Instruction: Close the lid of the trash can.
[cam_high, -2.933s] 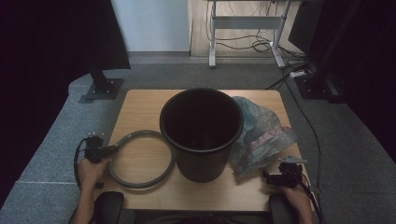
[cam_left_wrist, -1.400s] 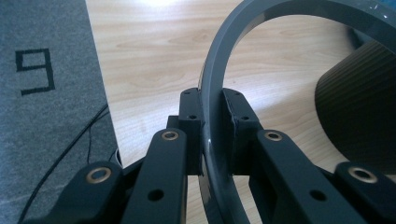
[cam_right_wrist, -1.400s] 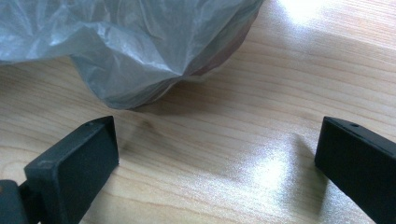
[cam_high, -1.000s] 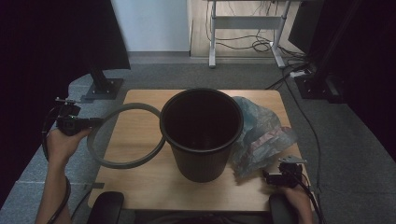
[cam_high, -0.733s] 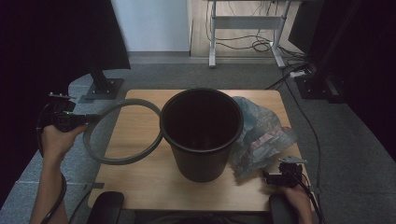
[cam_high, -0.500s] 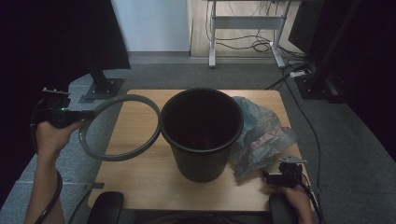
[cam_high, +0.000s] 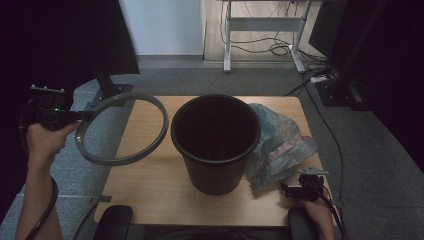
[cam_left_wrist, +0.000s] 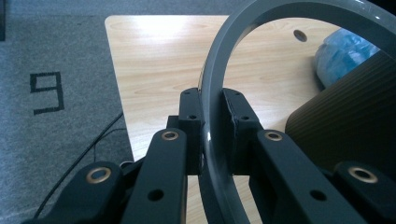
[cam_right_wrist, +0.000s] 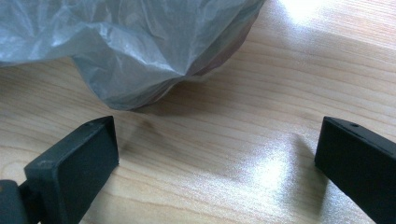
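A grey plastic ring (cam_high: 121, 129) hangs tilted in the air over the table's left edge, and my left gripper (cam_high: 80, 115) is shut on its left rim. In the left gripper view the ring (cam_left_wrist: 212, 107) runs between my two black pads (cam_left_wrist: 191, 116), which clamp it. A black ribbed bin (cam_high: 216, 142) stands upright in the middle of the table, its dark wall (cam_left_wrist: 345, 121) close to the ring. To its right lies a crumpled clear plastic bag (cam_high: 280, 145). My right gripper (cam_high: 287, 191) rests open near the front right corner, its jaws wide apart just short of the bag (cam_right_wrist: 140, 46).
The wooden table (cam_high: 145, 190) has bare board in front of and left of the bin. Grey carpet (cam_high: 70, 170) surrounds it, with a stand base (cam_high: 107, 90) at the back left and cables (cam_high: 330, 130) along the right side. A desk frame (cam_high: 260, 30) stands behind.
My left hand has lifted the ring off the table and carried it up and out to the left, tilting it. The right gripper, bin and bag have stayed put.
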